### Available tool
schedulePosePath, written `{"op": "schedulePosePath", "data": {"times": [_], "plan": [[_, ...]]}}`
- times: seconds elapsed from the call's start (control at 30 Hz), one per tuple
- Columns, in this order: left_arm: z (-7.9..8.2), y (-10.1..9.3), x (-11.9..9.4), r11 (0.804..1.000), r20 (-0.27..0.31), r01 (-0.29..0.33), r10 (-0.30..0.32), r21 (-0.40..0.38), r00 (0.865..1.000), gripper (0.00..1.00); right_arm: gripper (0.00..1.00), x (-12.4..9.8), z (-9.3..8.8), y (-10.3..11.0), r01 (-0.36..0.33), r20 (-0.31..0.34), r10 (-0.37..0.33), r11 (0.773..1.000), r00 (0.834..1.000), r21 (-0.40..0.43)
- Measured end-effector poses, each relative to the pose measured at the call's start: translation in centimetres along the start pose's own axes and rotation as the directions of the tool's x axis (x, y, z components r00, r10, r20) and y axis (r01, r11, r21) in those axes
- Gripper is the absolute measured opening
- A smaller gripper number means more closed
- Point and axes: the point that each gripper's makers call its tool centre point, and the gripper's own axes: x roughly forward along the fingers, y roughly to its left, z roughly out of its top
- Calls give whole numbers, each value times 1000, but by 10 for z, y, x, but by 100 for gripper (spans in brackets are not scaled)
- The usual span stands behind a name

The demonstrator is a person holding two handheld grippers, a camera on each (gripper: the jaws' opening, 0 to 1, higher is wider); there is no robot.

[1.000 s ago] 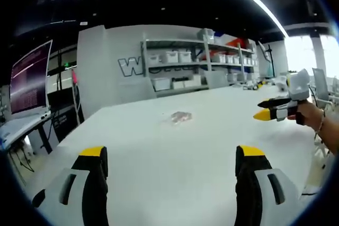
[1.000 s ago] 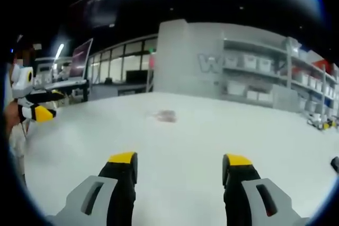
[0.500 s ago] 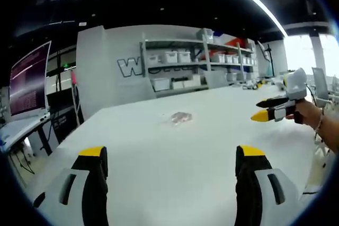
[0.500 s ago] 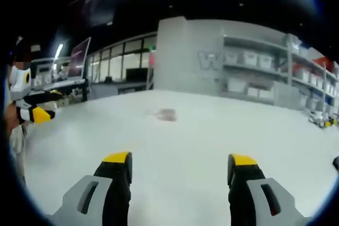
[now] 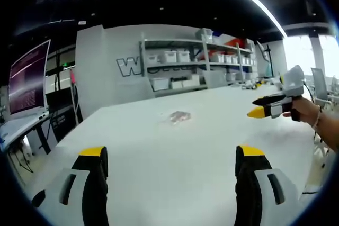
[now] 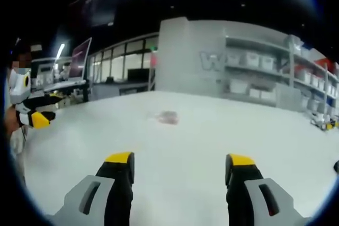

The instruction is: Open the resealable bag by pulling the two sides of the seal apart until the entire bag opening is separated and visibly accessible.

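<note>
A small clear resealable bag (image 5: 179,117) lies flat on the white table (image 5: 159,157), far ahead of both grippers; in the right gripper view the bag (image 6: 168,117) shows as a faint patch. My left gripper (image 5: 172,154) hovers low over the near table, jaws wide apart and empty. My right gripper (image 6: 179,161) is likewise open and empty. The right gripper (image 5: 262,107) also shows at the right of the left gripper view, held by a hand. The left gripper (image 6: 38,110) appears at the left edge of the right gripper view.
Shelves with white bins (image 5: 180,67) line the wall behind the table. A large monitor (image 5: 29,80) stands on a desk at the left. A person's hand and wrist (image 5: 312,120) hold the right gripper. Bare white tabletop surrounds the bag.
The right gripper has drifted slightly left and up in the left gripper view. The right gripper's jaws stand a little wider than a second ago. The bag has not moved.
</note>
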Motion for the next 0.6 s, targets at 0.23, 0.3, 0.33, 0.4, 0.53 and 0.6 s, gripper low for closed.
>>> {"op": "schedulePosePath", "data": {"times": [0.23,0.3,0.33,0.4,0.53,0.6], "plan": [[0,-1,-1,1000,2,2,-2,0,1000,98,70,7,6,1,-11,0,11,1000,1000,-5],[1,-1,-1,1000,3,2,-2,-1,1000,98,70,7,9,0,-11,3,11,1000,1000,-8],[1,-1,-1,1000,4,2,-2,0,1000,98,70,7,10,0,-11,5,11,1000,1000,-10],[1,-2,-1,1000,4,2,-2,-1,1000,98,70,9,13,0,-12,6,12,1000,1000,-14],[1,-3,-2,1000,5,4,-4,1,1000,98,70,8,16,1,-14,7,14,1000,1000,-19],[1,-4,-2,1000,6,5,-5,1,1000,98,69,9,18,2,-16,7,16,1000,1000,-20]]}}
